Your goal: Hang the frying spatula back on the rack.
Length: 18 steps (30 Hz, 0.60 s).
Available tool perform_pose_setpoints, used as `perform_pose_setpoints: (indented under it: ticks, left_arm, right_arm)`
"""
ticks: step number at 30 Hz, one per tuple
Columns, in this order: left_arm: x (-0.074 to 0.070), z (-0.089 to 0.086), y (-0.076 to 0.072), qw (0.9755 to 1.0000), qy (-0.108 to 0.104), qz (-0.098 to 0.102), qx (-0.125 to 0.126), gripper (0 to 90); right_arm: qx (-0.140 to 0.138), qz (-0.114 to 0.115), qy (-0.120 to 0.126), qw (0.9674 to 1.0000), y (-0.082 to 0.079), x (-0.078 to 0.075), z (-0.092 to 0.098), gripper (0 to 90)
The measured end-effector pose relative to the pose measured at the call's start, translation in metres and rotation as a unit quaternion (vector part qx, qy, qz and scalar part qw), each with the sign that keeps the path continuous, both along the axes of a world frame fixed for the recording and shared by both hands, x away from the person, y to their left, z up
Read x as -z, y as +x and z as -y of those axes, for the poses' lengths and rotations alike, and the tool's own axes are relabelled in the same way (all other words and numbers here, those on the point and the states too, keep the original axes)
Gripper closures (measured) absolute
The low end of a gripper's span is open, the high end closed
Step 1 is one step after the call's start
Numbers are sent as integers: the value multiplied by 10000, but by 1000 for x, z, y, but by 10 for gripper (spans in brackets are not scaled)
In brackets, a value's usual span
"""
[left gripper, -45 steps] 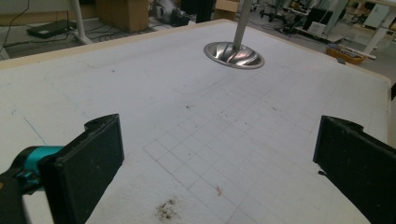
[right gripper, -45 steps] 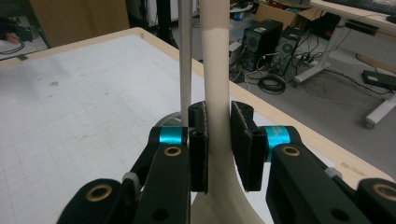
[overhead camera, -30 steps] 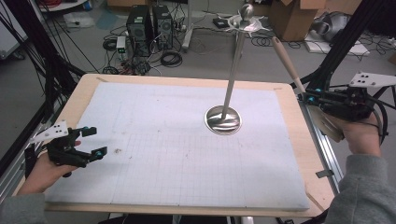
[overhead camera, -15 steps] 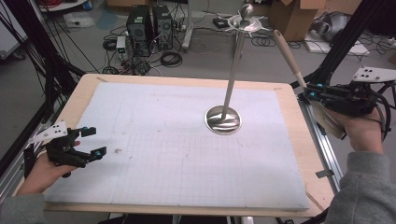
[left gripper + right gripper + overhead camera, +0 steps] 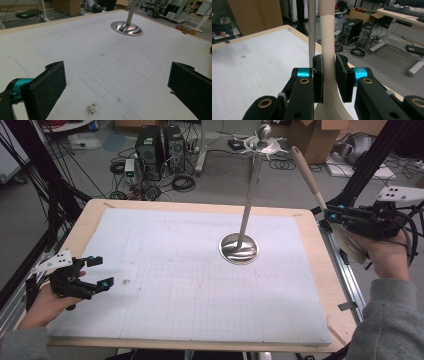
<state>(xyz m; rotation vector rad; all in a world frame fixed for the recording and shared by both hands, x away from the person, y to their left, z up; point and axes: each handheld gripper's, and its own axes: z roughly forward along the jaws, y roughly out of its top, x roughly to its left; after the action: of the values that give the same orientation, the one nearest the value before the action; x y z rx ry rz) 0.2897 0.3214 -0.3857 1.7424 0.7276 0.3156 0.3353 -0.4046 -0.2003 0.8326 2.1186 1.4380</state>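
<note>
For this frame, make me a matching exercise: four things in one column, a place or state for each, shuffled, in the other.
Things:
1. left tongs
2. right tongs
3. metal stand
4. cream-handled utensil

Places or states:
A. upright on the white mat
B. clamped, handle slanting up past the table's right edge
C. open, low over the mat's left edge
D. shut on a handle

Pairs: 1-C, 2-D, 3-A, 4-B

couple of black pc towers (image 5: pixel 159 147) and tangled cables (image 5: pixel 182 182) on the floor, cardboard boxes (image 5: pixel 317 137) behind the table
</note>
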Motion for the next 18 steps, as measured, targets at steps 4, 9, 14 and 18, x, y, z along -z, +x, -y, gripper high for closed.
perform_pose_setpoints:
  ticks: [4,9,14,18]
  left_arm:
    - [0,0,0,10000,16,-6,8,22]
    - [0,1,-1,10000,-1,-10,31,22]
    - [1,0,-1,10000,14,-21,29,22]
    - [1,0,-1,10000,-17,-17,29,22]
  right_arm:
    - [7,-4,-12,10000,1,0,0,779]
    - [12,-11,13,10000,3,0,0,779]
    - [-42,-15,45,10000,5,1,-1,779]
    - [-20,-59,39,10000,6,2,-1,778]
